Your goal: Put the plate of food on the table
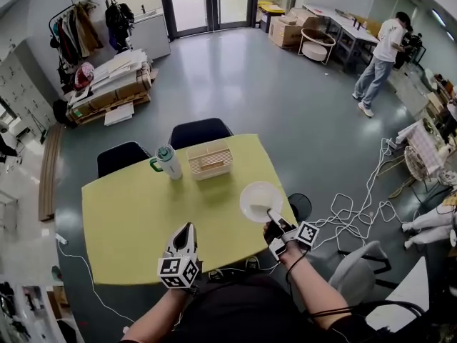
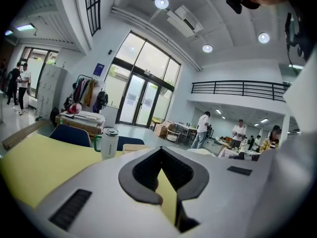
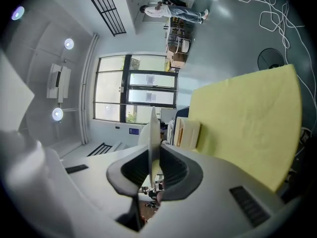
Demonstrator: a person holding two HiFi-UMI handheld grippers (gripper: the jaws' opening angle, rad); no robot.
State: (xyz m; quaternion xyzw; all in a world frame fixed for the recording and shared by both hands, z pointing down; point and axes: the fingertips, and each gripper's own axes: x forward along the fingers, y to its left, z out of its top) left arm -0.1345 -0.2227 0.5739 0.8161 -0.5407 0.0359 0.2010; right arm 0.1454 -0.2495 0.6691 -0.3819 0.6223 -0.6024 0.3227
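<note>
A white plate [image 1: 260, 199] with a pale bit of food on it hangs over the right part of the yellow-green table [image 1: 128, 220]. My right gripper [image 1: 275, 217] is shut on the plate's near rim. In the right gripper view the plate [image 3: 153, 128] shows edge-on, clamped between the dark pads of the right gripper [image 3: 152, 155], with the table [image 3: 247, 118] beyond it. My left gripper [image 1: 188, 230] hovers over the table's near edge, left of the plate, its fingers drawn together with nothing held. In its own view the left gripper [image 2: 159, 155] shows only table through a thin gap.
A white mug with a green lid [image 1: 168, 161] and a pale slatted rack [image 1: 210, 160] stand at the table's far side. Two dark chairs [image 1: 200, 129] sit behind it. White cables [image 1: 357, 206] lie on the floor at right. A person [image 1: 378, 56] stands far off.
</note>
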